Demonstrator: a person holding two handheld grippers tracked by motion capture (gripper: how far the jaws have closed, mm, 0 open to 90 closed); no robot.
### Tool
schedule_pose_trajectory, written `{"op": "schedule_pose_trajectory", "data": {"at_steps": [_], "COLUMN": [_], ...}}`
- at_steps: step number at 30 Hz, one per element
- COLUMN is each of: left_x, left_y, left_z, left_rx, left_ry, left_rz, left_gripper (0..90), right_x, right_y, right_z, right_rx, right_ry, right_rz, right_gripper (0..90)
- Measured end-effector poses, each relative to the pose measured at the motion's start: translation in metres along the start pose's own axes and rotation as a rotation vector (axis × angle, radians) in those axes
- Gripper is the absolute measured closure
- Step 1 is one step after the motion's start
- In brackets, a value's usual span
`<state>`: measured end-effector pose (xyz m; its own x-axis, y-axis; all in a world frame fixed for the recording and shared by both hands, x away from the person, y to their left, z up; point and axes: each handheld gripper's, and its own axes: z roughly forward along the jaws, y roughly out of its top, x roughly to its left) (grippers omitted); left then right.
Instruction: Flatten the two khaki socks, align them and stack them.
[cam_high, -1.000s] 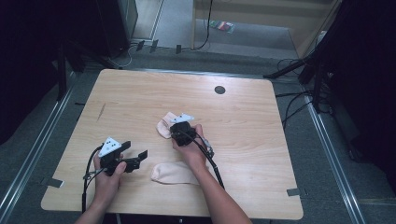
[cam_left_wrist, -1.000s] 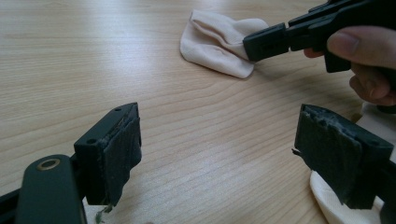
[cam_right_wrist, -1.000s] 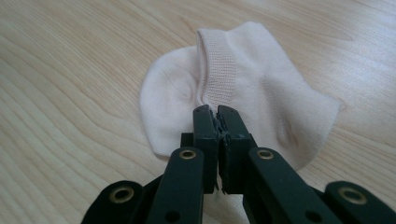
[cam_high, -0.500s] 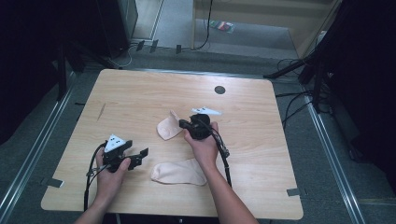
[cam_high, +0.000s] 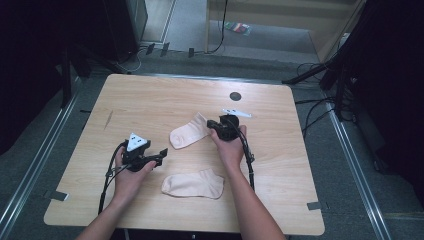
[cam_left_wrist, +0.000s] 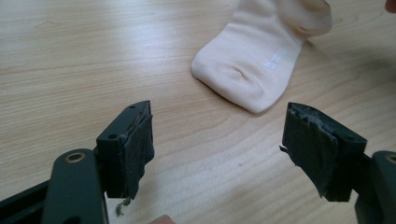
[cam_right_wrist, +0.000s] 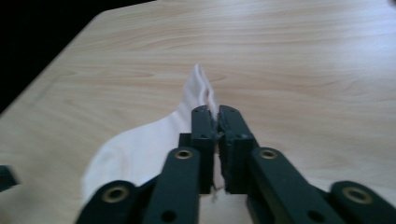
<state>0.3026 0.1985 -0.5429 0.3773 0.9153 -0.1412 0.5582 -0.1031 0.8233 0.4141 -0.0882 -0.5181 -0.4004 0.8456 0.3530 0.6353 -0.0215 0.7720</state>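
Two pale socks lie on the wooden table (cam_high: 150, 100). The far sock (cam_high: 189, 131) has its cuff raised in a ridge (cam_right_wrist: 203, 86) that runs into the tips of my right gripper (cam_high: 213, 125) (cam_right_wrist: 215, 111). Its jaws stand almost together with pale fabric in the thin slit, and they have just been opening. The near sock (cam_high: 194, 184) lies flat between the two forearms. My left gripper (cam_high: 161, 154) (cam_left_wrist: 219, 109) is open with nothing between its pads. Its jaws have just been closing a little, and the far sock's toe (cam_left_wrist: 261, 60) lies ahead of it.
A round black grommet (cam_high: 235, 96) sits in the tabletop behind the right hand. Cables trail from both grippers along the forearms. Dark equipment and floor cables surround the table; metal rails run on the floor at both sides.
My right gripper has moved to the right with the far sock's cuff, drawing that sock out. The left gripper has shifted a little forward and right. The near sock has stayed put.
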Motion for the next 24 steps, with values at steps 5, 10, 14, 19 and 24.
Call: {"op": "schedule_pose_trajectory", "data": {"at_steps": [5,10,14,19,24], "left_x": [0.001,-0.001,-0.003,-0.010,-0.018], "left_y": [0.008,0.018,0.024,0.029,0.033], "left_z": [0.009,0.020,0.030,0.045,0.059], "left_rx": [0.004,0.001,0.004,0.048,0.074], "left_ry": [0.024,0.026,0.024,0.026,0.073], "left_rz": [0.008,0.007,0.005,0.016,0.039], "left_gripper": [28.7,36.5,40.1,39.8,41.4], "right_x": [-0.017,-0.019,-0.017,-0.015,-0.013], "right_y": [0.005,0.002,-0.003,-0.001,0.002], "right_z": [-0.002,0.005,0.015,0.031,0.041], "right_rx": [-0.028,0.010,0.006,0.055,0.079], "right_ry": [-0.084,-0.101,-0.133,-0.147,-0.145], "right_rz": [-0.023,-0.069,-0.159,-0.267,-0.272], "right_gripper": [67.5,64.0,57.4,50.2,47.6]}}
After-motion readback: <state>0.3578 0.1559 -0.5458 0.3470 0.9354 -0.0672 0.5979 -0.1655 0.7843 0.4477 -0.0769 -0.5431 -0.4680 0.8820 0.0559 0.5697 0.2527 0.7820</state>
